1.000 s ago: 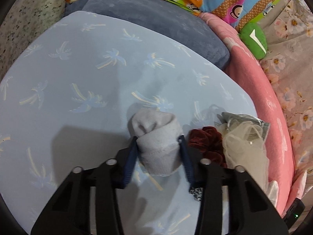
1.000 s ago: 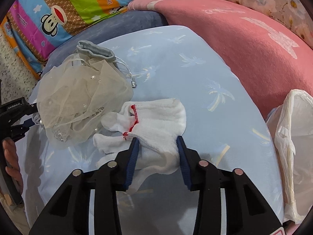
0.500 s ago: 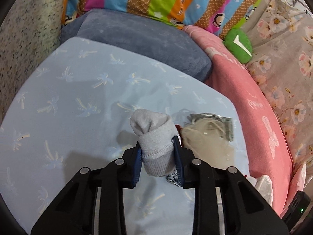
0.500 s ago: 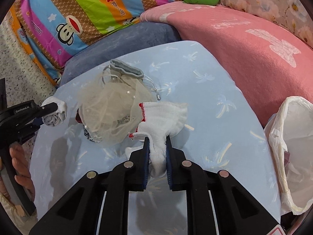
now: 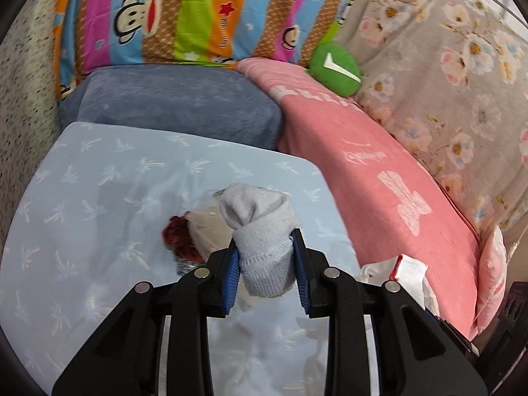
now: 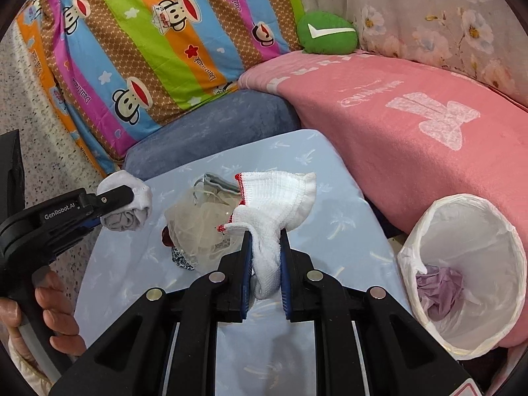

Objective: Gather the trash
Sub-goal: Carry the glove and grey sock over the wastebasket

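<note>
You're mid-carry: left gripper (image 5: 265,265) pinches the grey sock (image 5: 260,227), right gripper (image 6: 265,264) pinches the white glove (image 6: 277,204), both lifted. Next, swing each over the lined bin (image 6: 462,283), right of your right fingers, and spread the jaws.

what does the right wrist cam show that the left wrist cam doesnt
Only the right wrist view shows the lined trash bin with purple paper inside, the white glove clamped in the right tool, and the person's hand holding the left tool.

Only the left wrist view shows the left tool head-on, shut on the grey sock.

Both show the mesh pouch, dark red scrunchie, blue sheet and pink blanket.
</note>
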Action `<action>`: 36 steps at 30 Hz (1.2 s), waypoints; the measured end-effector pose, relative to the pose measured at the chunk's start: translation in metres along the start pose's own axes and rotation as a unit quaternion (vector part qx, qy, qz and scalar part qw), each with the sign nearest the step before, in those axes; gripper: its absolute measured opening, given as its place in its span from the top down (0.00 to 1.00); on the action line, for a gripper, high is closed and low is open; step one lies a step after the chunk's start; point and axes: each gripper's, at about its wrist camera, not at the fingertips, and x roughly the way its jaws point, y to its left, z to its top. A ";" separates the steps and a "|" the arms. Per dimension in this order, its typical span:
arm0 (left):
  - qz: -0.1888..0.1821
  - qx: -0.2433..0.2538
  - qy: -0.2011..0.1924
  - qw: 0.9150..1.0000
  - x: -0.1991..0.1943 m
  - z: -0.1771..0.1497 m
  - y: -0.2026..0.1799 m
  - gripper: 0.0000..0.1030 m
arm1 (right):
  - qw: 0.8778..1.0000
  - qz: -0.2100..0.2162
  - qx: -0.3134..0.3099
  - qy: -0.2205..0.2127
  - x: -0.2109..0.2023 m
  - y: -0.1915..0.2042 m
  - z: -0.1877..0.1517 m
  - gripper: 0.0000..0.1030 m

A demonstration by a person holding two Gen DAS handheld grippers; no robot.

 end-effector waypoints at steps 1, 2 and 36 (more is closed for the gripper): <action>-0.003 0.006 -0.001 1.000 -0.002 -0.002 -0.006 0.72 | 1.000 -0.001 0.003 -0.006 -0.007 -0.005 0.001 0.86; -0.007 0.014 -0.001 1.000 -0.002 -0.003 -0.014 0.72 | 1.000 -0.002 0.006 -0.011 -0.013 -0.010 0.002 0.86; -0.103 0.209 0.062 0.970 0.019 -0.078 -0.216 0.71 | 0.985 -0.073 0.127 -0.095 -0.121 -0.178 -0.003 0.86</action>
